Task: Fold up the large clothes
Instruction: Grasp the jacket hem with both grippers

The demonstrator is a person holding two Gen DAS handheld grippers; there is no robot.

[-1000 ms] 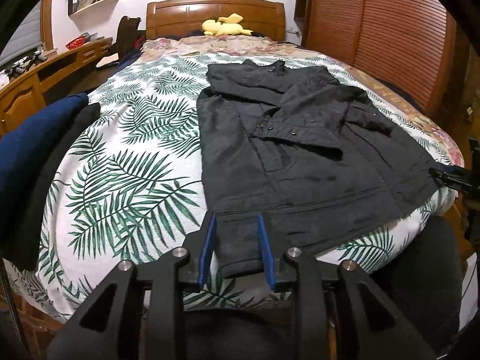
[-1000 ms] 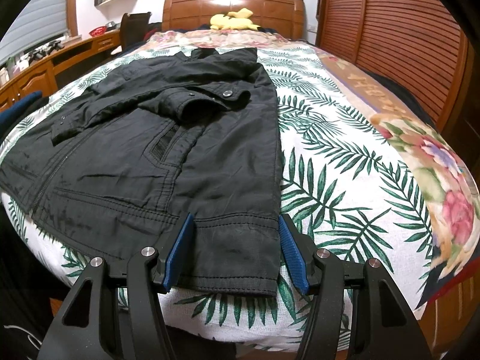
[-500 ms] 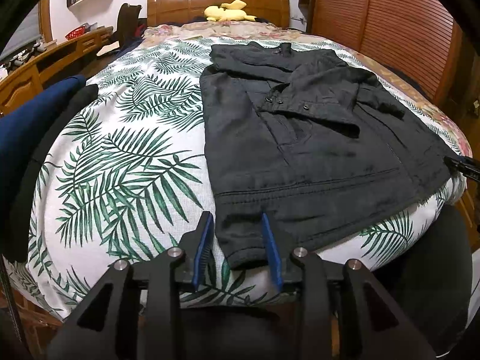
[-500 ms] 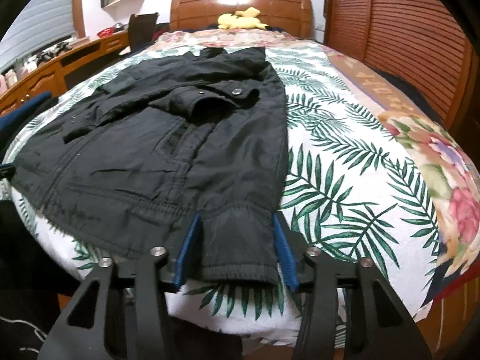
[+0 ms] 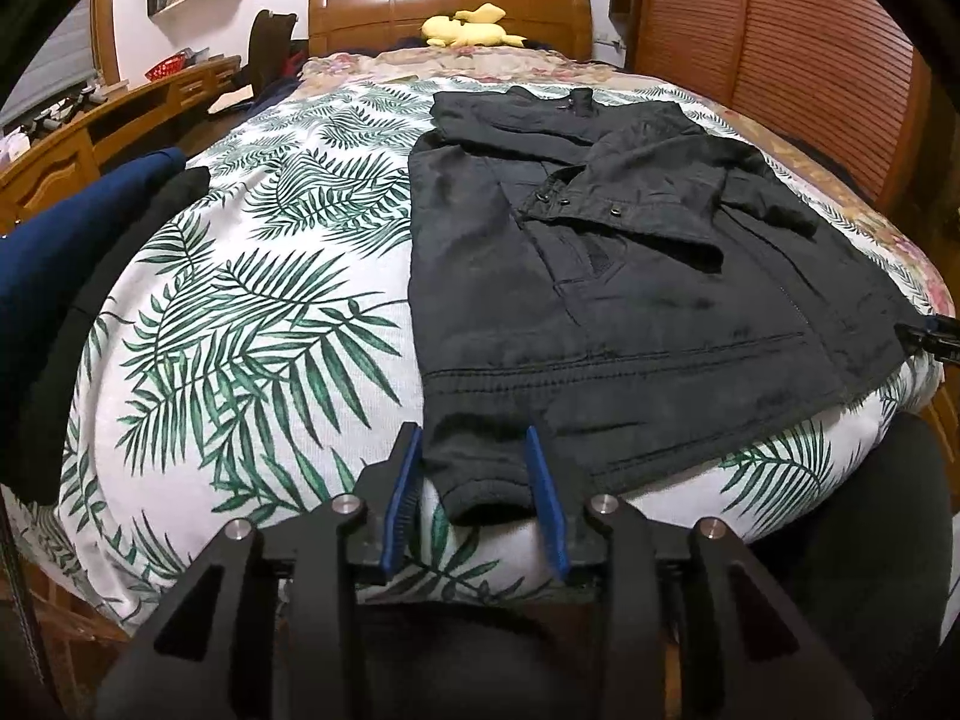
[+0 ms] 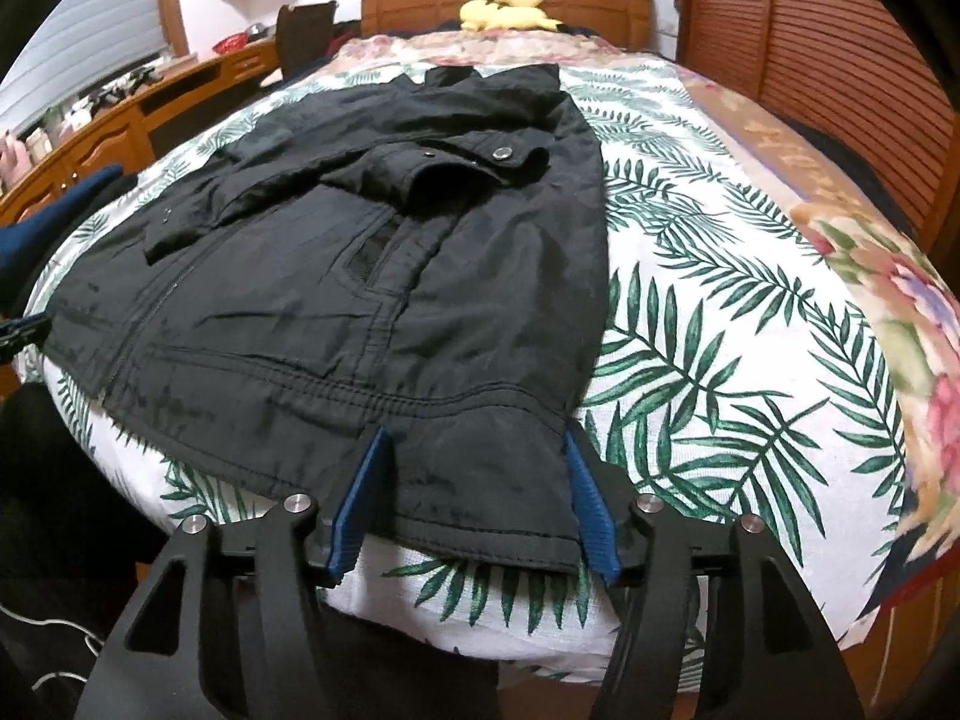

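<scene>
A black jacket (image 5: 630, 300) lies flat on the leaf-print bed sheet (image 5: 240, 330), collar toward the headboard and one sleeve folded across its front. My left gripper (image 5: 471, 432) is open and straddles the hem's left corner, which lies loosely bunched between the blue pads. In the right wrist view the jacket (image 6: 360, 300) spreads away from my right gripper (image 6: 474, 432), whose jaws are opening around the hem's right corner; the cloth lies flat between them. Each gripper's tip peeks in at the edge of the other's view.
A yellow plush toy (image 5: 468, 30) rests by the wooden headboard (image 5: 450, 0). Dark blue and black clothes (image 5: 54, 252) are piled at the bed's left edge. A wooden desk (image 5: 120, 114) runs along the left wall, slatted wooden doors (image 5: 780, 48) along the right.
The right jaws narrowed onto the hem corner, bunching it, then spread wide again, and the cloth lies flat. The left jaws widened a little around their corner.
</scene>
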